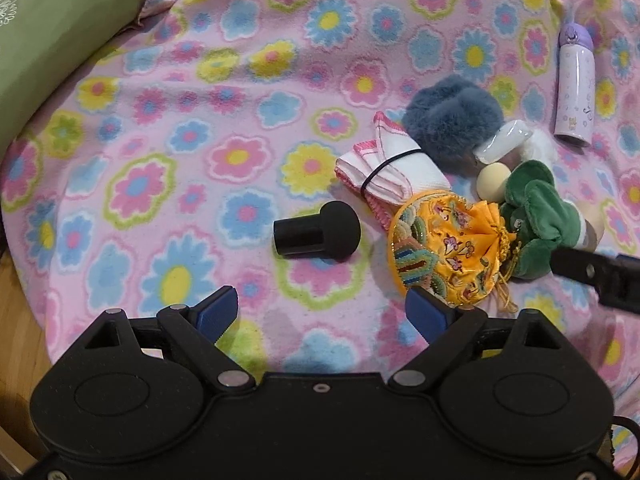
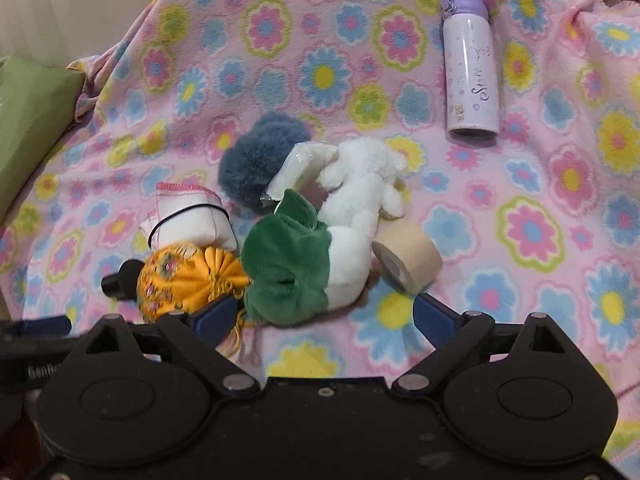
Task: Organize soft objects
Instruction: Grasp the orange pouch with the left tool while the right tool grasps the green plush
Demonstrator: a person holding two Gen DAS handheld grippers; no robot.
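Pink fleece blanket (image 1: 168, 80) printed with bright flowers covers the bed where I sort. My left tool (image 1: 322, 310) and right tool (image 2: 326, 316) both hover with jaws apart, nothing between them. Landmark: the green-and-white plush vegetable (image 2: 304, 268), heaped with the rest, likely gathered for sorting. Touching it, an orange embroidered drawstring pouch (image 1: 448, 248); behind, a grey fluffy pom-pom (image 1: 452, 118), a white plush animal (image 2: 364, 184) and a banded white cloth roll (image 1: 394, 172). Hard clutter crowds it: beige tape roll (image 2: 408, 256), black knobbed cylinder (image 1: 316, 236); a lilac bottle (image 2: 470, 64) lies well apart.
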